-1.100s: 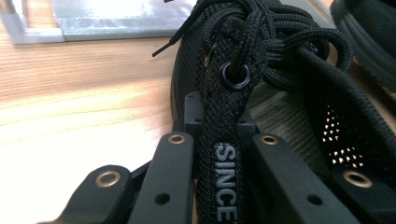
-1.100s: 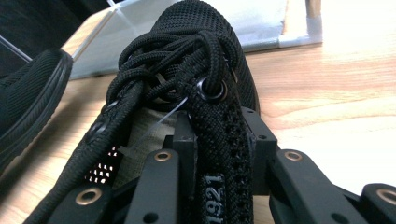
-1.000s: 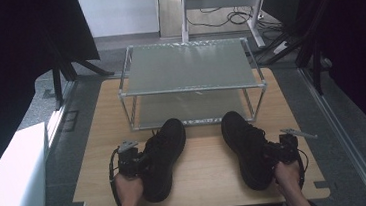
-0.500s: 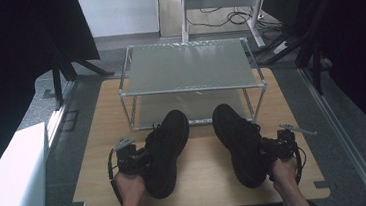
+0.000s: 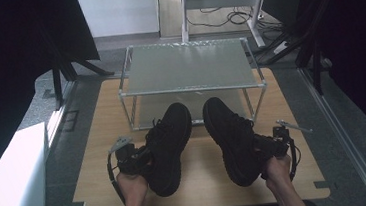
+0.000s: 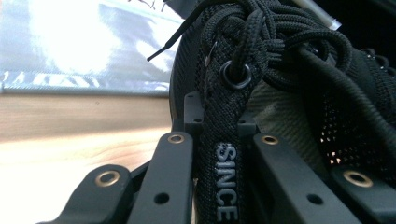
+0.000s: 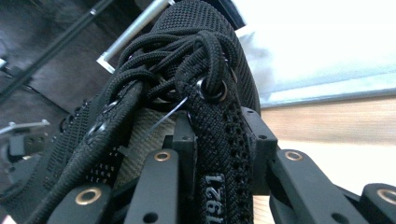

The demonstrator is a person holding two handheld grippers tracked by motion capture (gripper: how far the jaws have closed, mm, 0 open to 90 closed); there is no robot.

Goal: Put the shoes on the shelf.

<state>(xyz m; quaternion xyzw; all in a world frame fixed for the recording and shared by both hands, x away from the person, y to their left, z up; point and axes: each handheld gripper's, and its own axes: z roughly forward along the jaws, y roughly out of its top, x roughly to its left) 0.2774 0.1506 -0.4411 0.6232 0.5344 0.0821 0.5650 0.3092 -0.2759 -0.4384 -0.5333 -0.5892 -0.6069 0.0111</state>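
While each shoe is pinched by its lace-side edge, the pair hangs over the front half of the table, toes pointing toward the rack.

Left shoe (image 5: 167, 147): black knit trainer, seen from above on the left of the pair, toe near the rack's lower front rail, heel toward the person. In the left gripper view its eyelet strip (image 6: 227, 140), printed "SINCE", runs straight up between the two jaws.

Right shoe (image 5: 230, 139): matching black trainer just beside the first, the two toes close together, heels spread apart. In the right gripper view its eyelet strip (image 7: 217, 158), printed "1921", stands between the jaws.

Left gripper (image 5: 135, 160): clamped on the left shoe's eyelet strip, at the shoe's outer side; a hand (image 5: 132, 185) holds it from below.

Right gripper (image 5: 267, 146): clamped on the right shoe's eyelet strip, at that shoe's outer side; the other hand (image 5: 277, 167) holds it.

Laces: black, thickly tangled above each metal eyelet in both gripper views.

Rack (image 5: 187, 65): two-tier metal frame with frosted shelves, standing at the far half of the table, just beyond the toes.

Table (image 5: 101, 165): light wood, bare to either side of the shoes.

Surroundings: white panel (image 5: 13, 188) at the left edge, dark curtains on both sides, cables on the floor beyond the rack.
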